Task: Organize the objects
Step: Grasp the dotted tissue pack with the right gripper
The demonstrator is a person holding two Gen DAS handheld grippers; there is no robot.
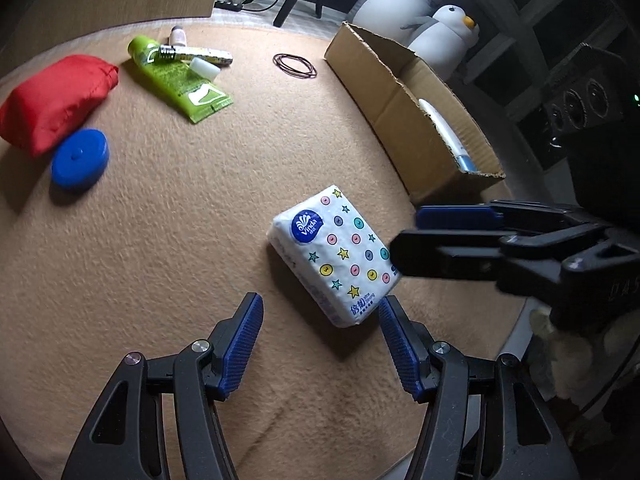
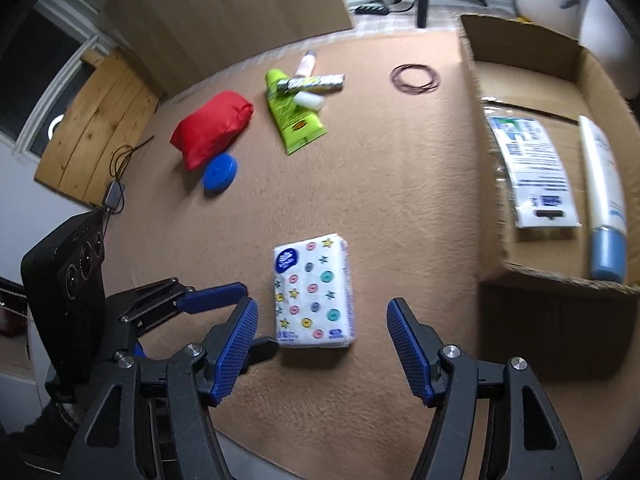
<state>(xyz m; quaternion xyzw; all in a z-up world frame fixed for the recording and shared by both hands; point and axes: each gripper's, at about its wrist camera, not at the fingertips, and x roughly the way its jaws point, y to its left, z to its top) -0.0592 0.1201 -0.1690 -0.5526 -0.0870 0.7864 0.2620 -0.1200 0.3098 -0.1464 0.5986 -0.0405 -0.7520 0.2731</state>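
Left wrist view: the left tongs (image 1: 320,340) stand spread with nothing between the pads; the white tissue pack printed with coloured buttons and stars (image 1: 334,256) lies flat on the tan felt-covered desk (image 1: 168,240) just ahead of their tips, unheld. The right tongs (image 1: 408,236) reach in from the right side, their tips at the pack's far edge; whether they touch it I cannot tell. Well ahead and to the left wait the red fabric pouch (image 1: 56,100), round blue plastic lid (image 1: 80,158), green squeeze tube (image 1: 180,80) with small items piled on it, and a loop of dark rubber bands (image 1: 295,65). The brown cardboard box (image 1: 404,120) sits ahead to the right.

Right wrist view: the right tongs (image 2: 322,340) are likewise spread and empty, the pack (image 2: 314,292) between and just beyond their tips. The box (image 2: 520,280) to their right already holds a white tube with a blue cap (image 2: 602,192) and a flat clear printed packet (image 2: 532,168). So roughly two things look stowed; the pack and everything beyond it remain to be boxed
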